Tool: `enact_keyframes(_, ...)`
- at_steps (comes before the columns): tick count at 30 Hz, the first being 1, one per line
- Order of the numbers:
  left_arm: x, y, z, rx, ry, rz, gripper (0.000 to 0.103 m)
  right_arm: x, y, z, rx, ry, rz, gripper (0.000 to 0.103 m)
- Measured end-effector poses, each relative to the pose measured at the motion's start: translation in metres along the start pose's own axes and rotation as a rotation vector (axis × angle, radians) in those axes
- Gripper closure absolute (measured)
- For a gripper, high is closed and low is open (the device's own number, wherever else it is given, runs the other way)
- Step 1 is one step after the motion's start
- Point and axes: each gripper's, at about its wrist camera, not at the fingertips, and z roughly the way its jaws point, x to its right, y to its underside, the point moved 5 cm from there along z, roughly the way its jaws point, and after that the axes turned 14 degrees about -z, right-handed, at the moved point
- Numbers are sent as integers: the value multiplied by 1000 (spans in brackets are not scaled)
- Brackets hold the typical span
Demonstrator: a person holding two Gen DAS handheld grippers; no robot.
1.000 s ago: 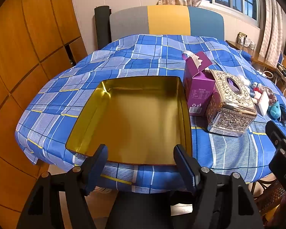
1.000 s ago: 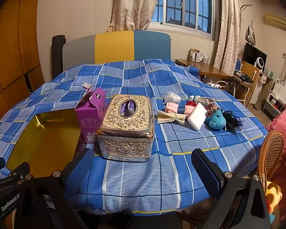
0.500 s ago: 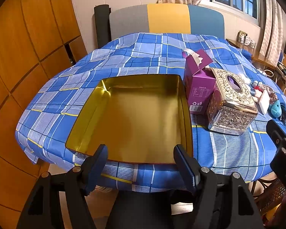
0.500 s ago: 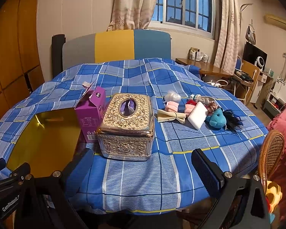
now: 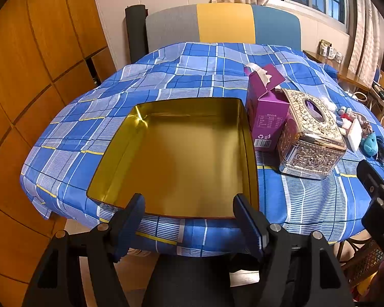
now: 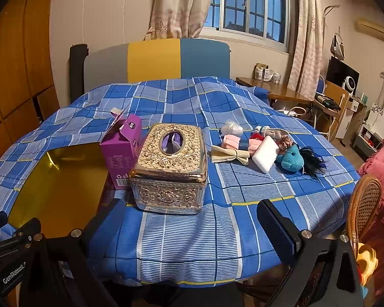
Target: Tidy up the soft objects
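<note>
Several soft objects lie in a cluster at the table's right: a teal plush toy (image 6: 292,160), a white sponge (image 6: 265,153), a cream folded cloth (image 6: 230,154), pink cloths (image 6: 231,142) and a white fluffy ball (image 6: 232,127). The plush also shows in the left wrist view (image 5: 370,146). An empty gold tin (image 5: 181,158) sits at the table's left front. My left gripper (image 5: 189,204) is open and empty at the tin's near rim. My right gripper (image 6: 189,220) is open and empty at the table's front edge, before the tissue box.
An ornate gold tissue box (image 6: 169,168) and an open purple carton (image 6: 123,151) stand between the tin and the soft objects. The blue plaid tablecloth (image 6: 192,102) covers the table. A wicker chair (image 6: 363,204) stands at the right and a sofa (image 6: 153,61) behind.
Both views have shifted only slightly; the left gripper sits marginally nearer the tin. Nothing was gripped or moved on the table.
</note>
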Motion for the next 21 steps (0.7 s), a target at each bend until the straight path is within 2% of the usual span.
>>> enact_keyframes(21, 1, -1, -2, -3, 13, 4, 31, 0, 0, 2, -8, 2, -5, 0)
